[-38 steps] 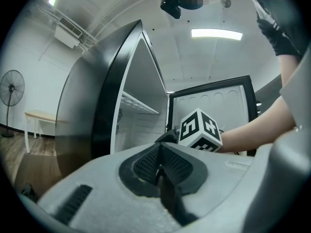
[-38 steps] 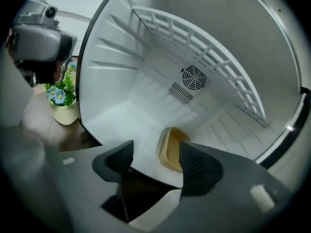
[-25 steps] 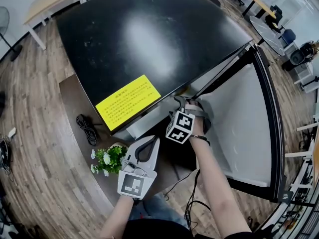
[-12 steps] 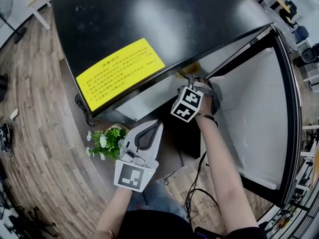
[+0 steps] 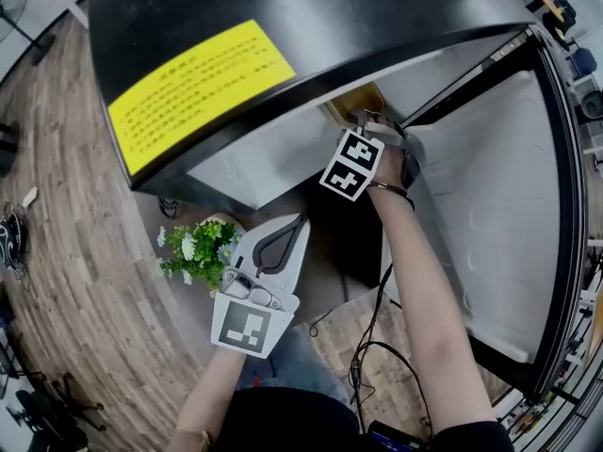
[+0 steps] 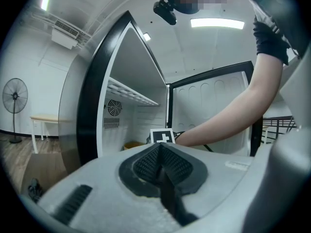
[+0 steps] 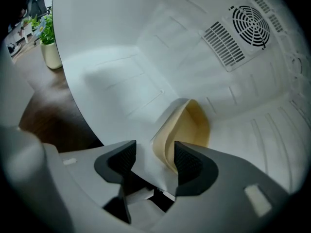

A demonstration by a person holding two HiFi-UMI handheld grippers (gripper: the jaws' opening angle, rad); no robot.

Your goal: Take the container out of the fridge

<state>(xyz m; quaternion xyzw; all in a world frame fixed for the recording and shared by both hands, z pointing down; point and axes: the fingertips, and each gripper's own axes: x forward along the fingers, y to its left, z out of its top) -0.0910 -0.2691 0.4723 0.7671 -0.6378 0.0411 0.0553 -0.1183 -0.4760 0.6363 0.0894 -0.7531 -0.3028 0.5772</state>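
- One step is in hand, by the look of it: the reach and grasp. The right gripper (image 7: 155,150) is inside the open fridge (image 5: 283,26), right at the container (image 7: 190,123), which has not yet been lifted.
- Its jaws stand fairly wide. The container's near rim lies in the gap, close to the right-hand pad and clear of the other. Neither pad seems to press on it.
- The left gripper (image 6: 160,155) hangs outside, low in front of the fridge, with its jaws together on nothing. It appears to play no part in this step.
- The next move probably calls for closing the jaws on the rim, one pad inside the wall and one outside. The container would then be drawn straight back out through the opening, past the door (image 5: 490,186).
- The wall looks thin, so it may flex or slip if the bite is shallow. A deeper hold on the rim would be safer.
- The container sits on the white floor of the fridge, below the wire shelf (image 6: 129,91) and in front of the round fan grille (image 7: 250,25) on the back wall.
- It is pale yellow-tan, open-topped and thin-walled, with a rounded mouth. As far as its inside shows, it is empty.
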